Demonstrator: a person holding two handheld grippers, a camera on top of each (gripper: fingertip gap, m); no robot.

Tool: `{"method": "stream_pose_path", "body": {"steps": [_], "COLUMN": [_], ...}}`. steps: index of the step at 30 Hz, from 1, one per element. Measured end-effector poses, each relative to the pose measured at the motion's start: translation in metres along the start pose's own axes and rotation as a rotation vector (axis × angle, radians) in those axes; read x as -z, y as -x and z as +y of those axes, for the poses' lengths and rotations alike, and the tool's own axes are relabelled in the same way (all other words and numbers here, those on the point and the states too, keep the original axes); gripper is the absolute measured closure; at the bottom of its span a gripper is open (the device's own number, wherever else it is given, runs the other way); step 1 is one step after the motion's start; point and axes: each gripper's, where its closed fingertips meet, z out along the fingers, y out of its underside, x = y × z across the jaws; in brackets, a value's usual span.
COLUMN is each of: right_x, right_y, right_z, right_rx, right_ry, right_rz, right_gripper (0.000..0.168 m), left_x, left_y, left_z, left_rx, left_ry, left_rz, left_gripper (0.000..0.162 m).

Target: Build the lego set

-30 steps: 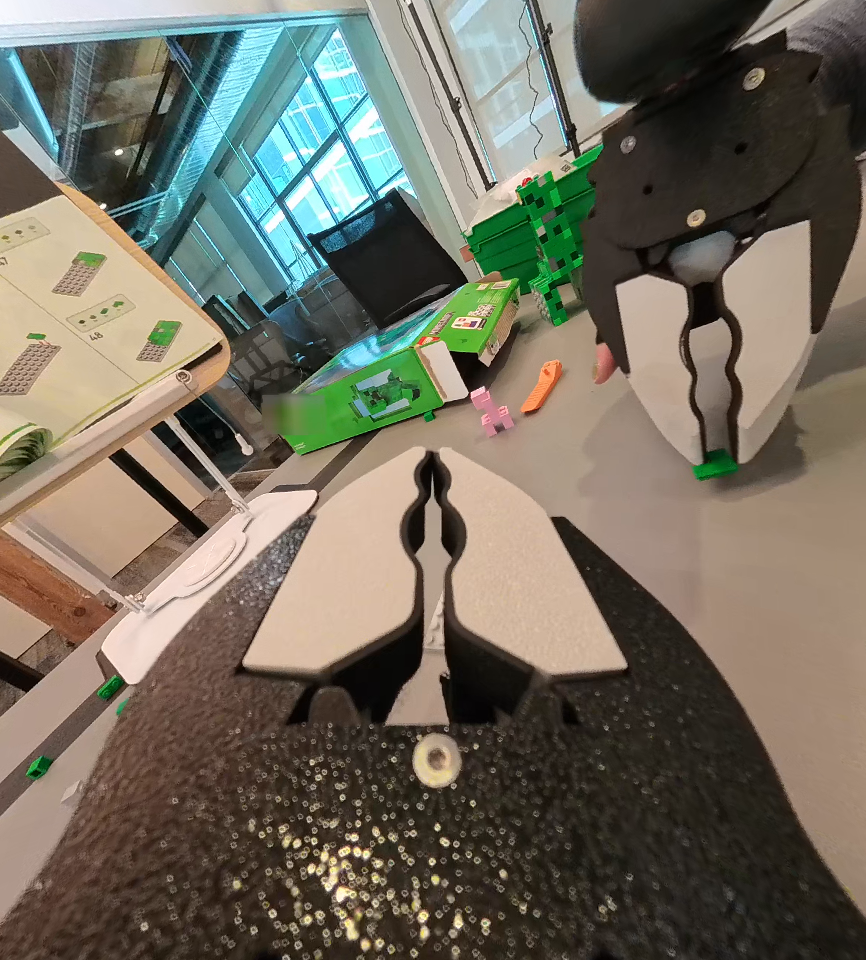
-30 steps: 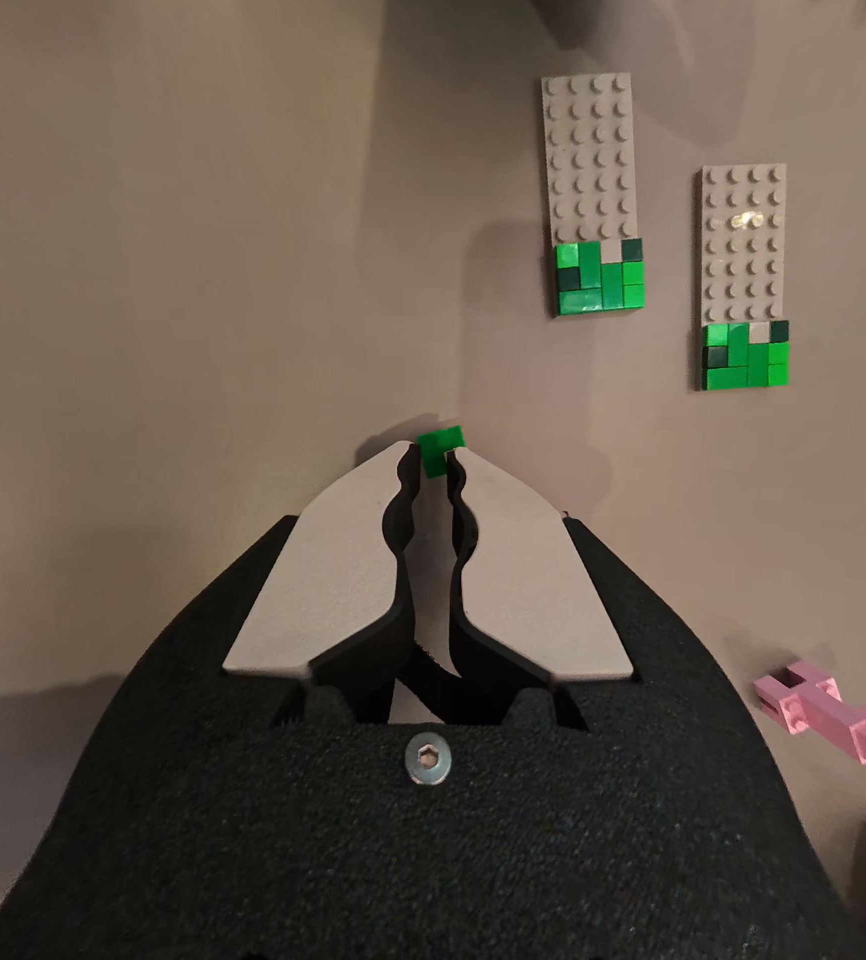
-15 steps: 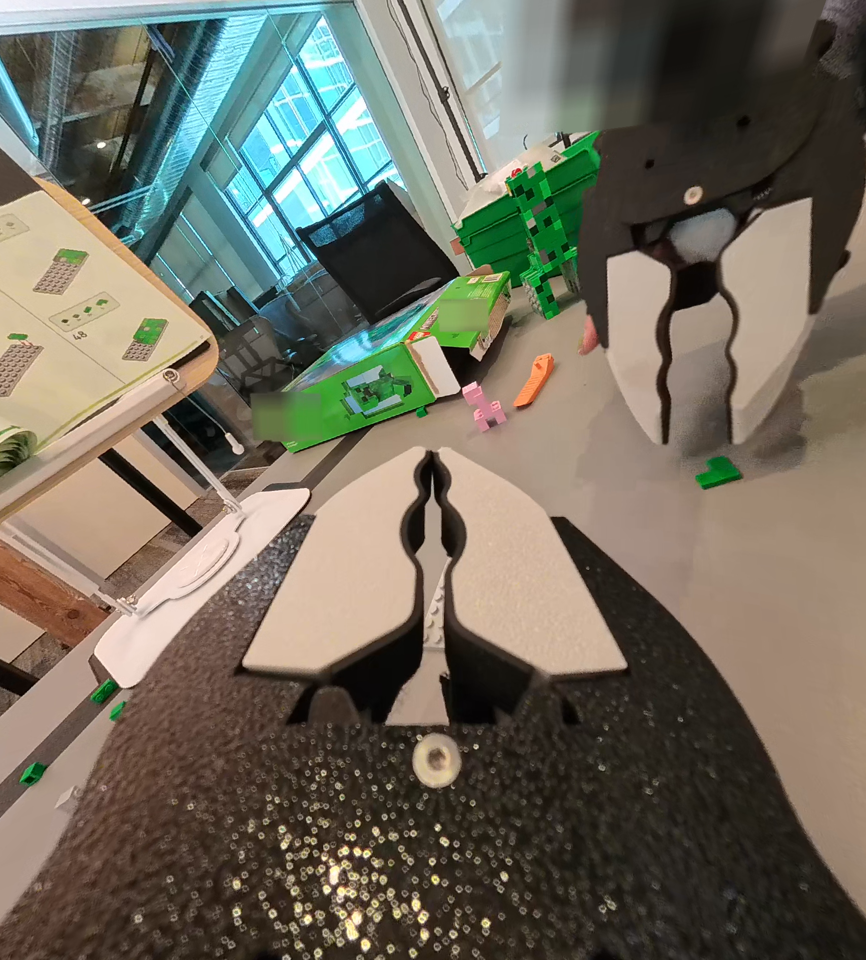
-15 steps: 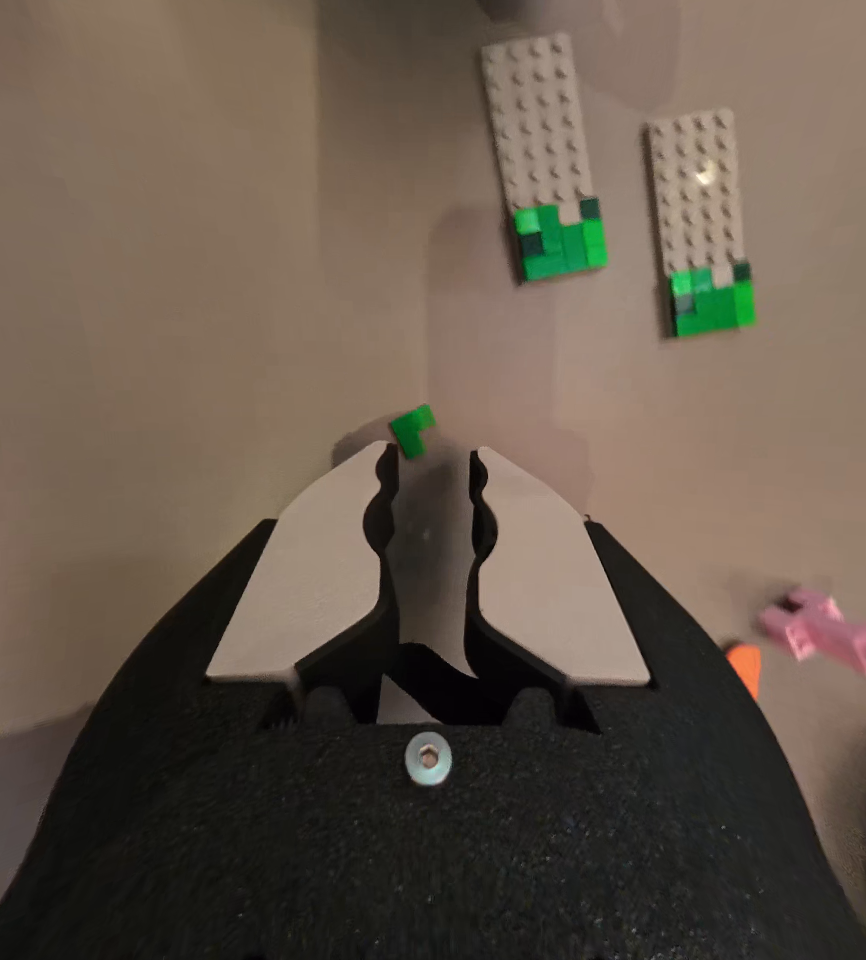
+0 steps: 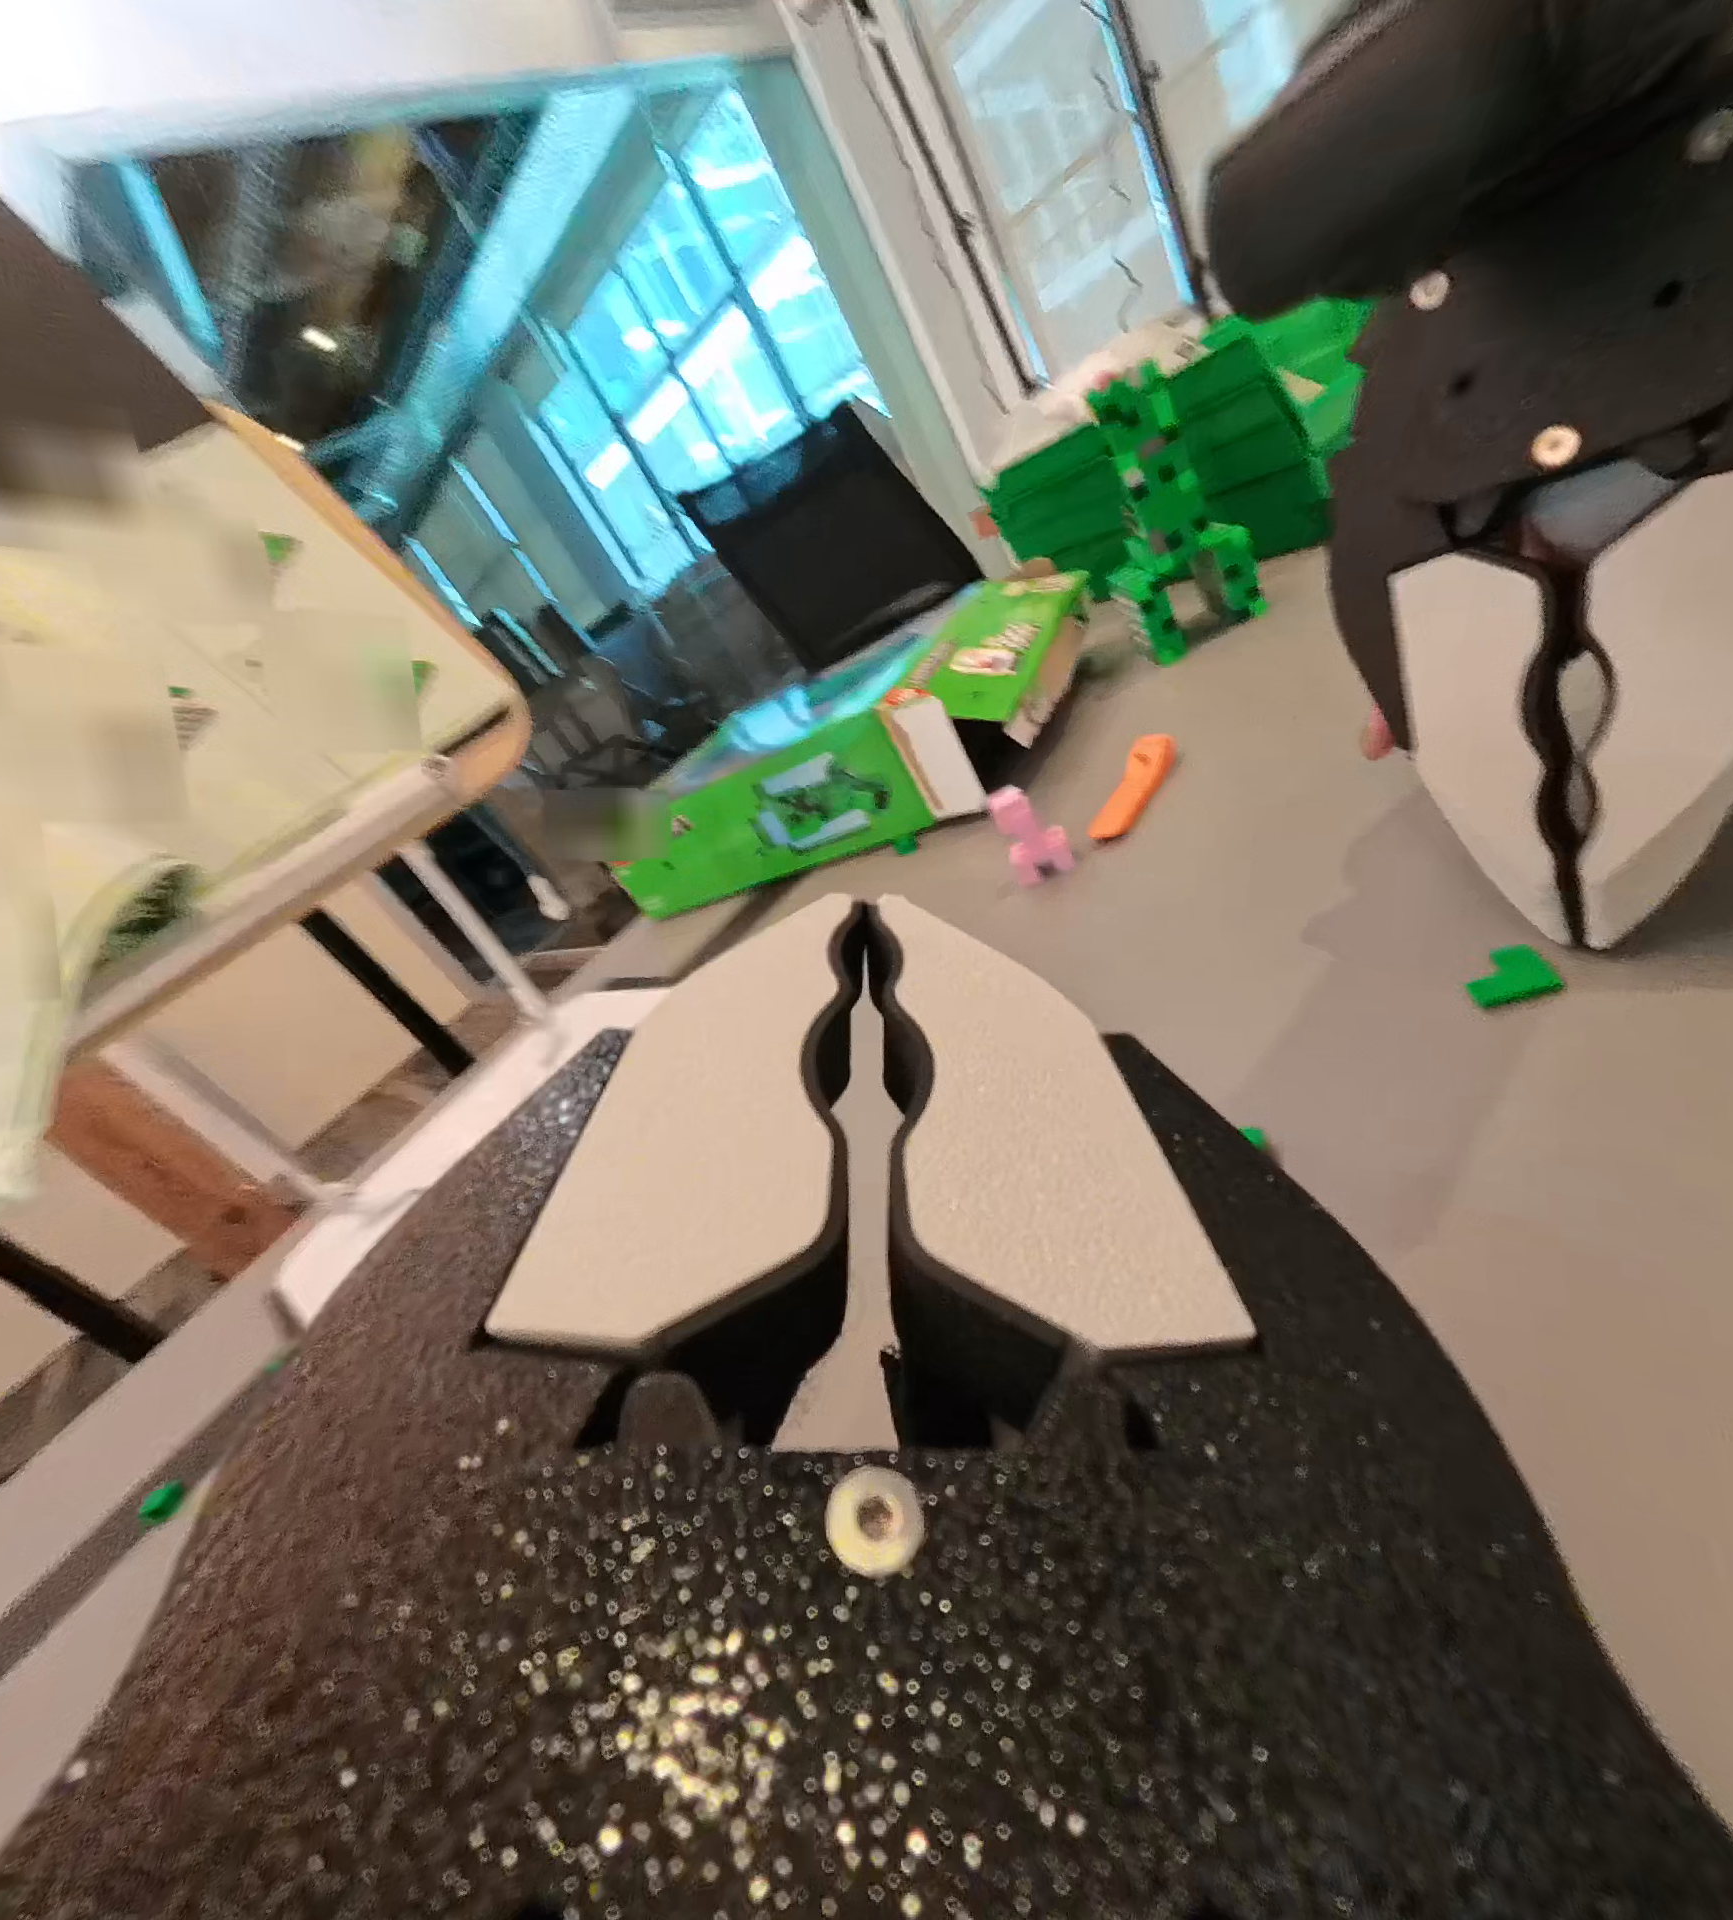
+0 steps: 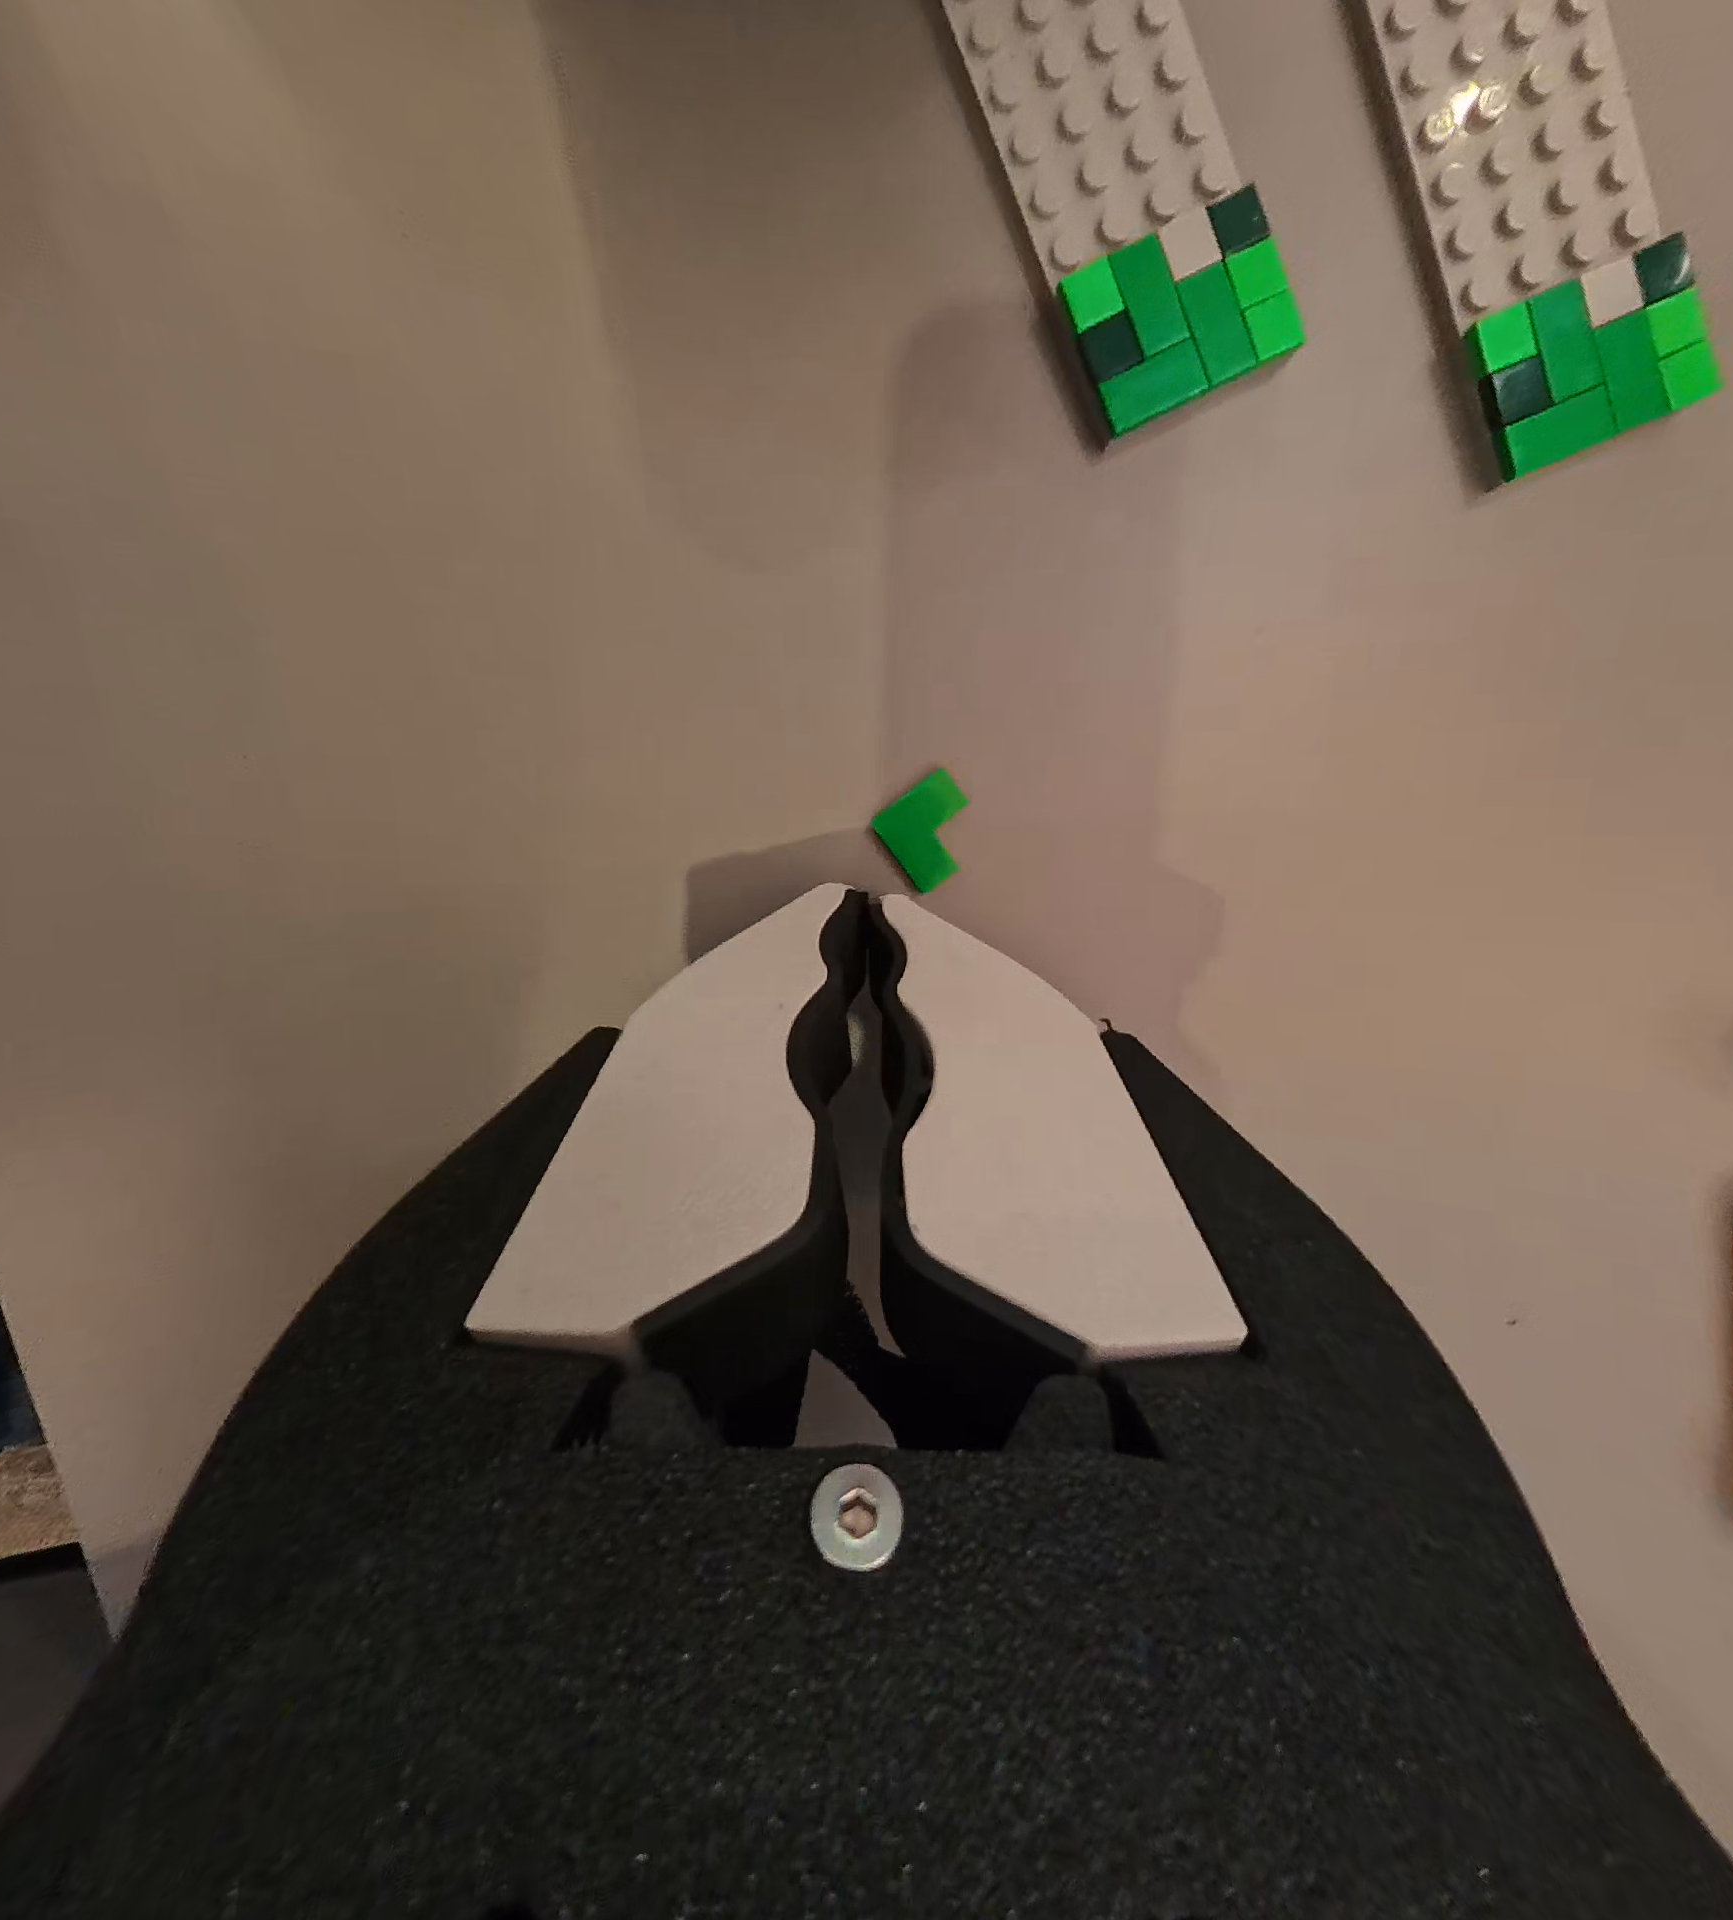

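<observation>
On the far left of the left wrist view an open instruction booklet [image 5: 145,665] lies blurred on a raised wooden stand, and below it the grey worktop [image 5: 1464,1299] stretches away to the right. The left hand-held gripper [image 5: 867,920] sits low in the middle of that view, its jaws pressed together at the tips and holding nothing that can be seen. Further right come the opened green set box [image 5: 820,800], a small pink figure [image 5: 1033,847], an orange brick separator [image 5: 1137,784] and a finished green model [image 5: 1179,540] behind them. Rightmost is the right hand-held gripper [image 5: 1579,930], tips down on or just above the worktop and closed with nothing between them; the green L-shaped tile [image 5: 1511,977] lies flat just beside those tips, on the side toward the left hand-held gripper. In the right wrist view the same tile [image 6: 922,829] sits just ahead of the closed tips [image 6: 867,899] and slightly to their right, apart from them, its corner turned diagonally to the jaw line. Up and to the right lie two grey studded plates, the nearer plate [image 6: 1116,166] and the farther plate [image 6: 1537,177], each with a green patch at its near end. The right hand-held gripper is clearly the nearer one, and it would probably need to open and shift slightly forward and right to straddle the tile before carrying it to a plate.
</observation>
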Motion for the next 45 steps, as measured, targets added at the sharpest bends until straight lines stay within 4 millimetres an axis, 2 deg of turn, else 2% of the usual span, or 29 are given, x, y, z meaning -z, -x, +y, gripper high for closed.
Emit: {"method": "stream_pose_path", "body": {"steps": [1,4,8,15,32,45], "right_x": [0.0,-0.001,-0.002,-0.003,-0.003,-0.006], "right_y": [0.0,-0.002,-0.005,-0.007,-0.009,-0.014], "right_z": [-0.001,-0.003,-0.005,-0.006,-0.006,-0.013], "right_rx": [0.009,0.022,0.031,0.038,0.039,0.029], "right_ry": [0.0,0.002,0.005,0.013,0.036,0.036], "right_rz": [0.0,-0.003,0.001,-0.004,0.0,0.005], "right_gripper": [0.168,0.168,0.168,0.168,0.168,0.168], "left_x": [0.003,0.01,0.013,0.013,0.01,0.008], "left_y": [0.007,0.019,0.032,0.043,0.029,0.027], "left_z": [-0.004,-0.006,0.0,0.011,0.003,0.006], "left_rx": [-0.019,-0.035,0.032,0.158,0.044,0.065], "left_ry": [-0.024,-0.041,-0.031,-0.012,-0.028,-0.019], "left_rz": [-0.042,-0.102,-0.138,-0.147,-0.109,-0.087], "left_gripper": [0.162,0.162,0.162,0.162,0.162,0.162]}}
